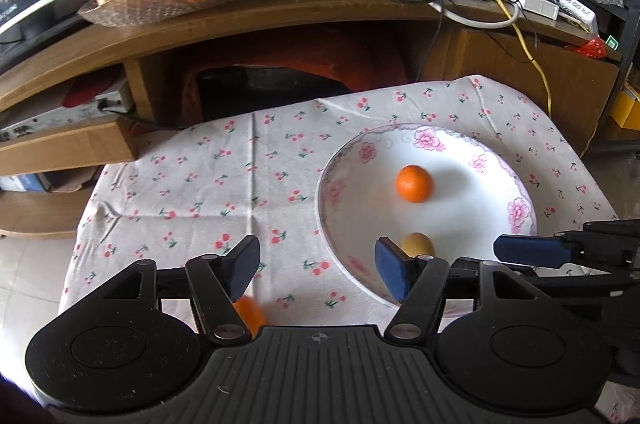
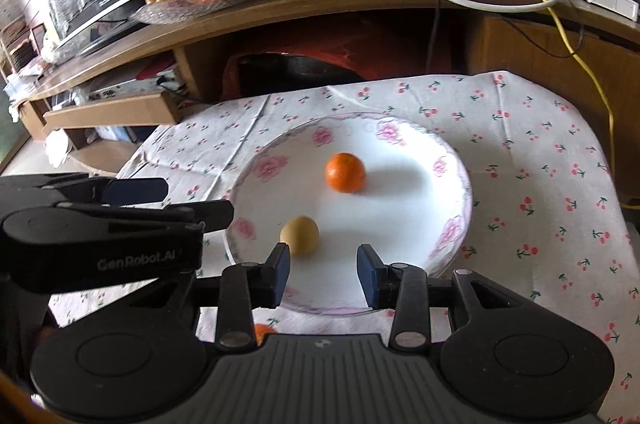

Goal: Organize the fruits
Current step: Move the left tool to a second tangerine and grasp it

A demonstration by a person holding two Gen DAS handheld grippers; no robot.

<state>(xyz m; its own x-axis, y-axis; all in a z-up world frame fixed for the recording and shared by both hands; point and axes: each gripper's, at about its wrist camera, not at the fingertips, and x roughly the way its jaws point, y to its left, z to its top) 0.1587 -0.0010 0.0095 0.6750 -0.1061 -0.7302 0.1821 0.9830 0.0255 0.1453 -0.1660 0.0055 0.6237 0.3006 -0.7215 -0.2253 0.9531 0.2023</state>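
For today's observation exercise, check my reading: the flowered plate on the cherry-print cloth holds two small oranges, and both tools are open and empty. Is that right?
Not quite. The plate holds one small orange and one yellowish-tan fruit, not two oranges; the right wrist view shows both clearly. The rest stands: the plate sits on the cherry-print cloth, and the left tool and right tool are open and empty.
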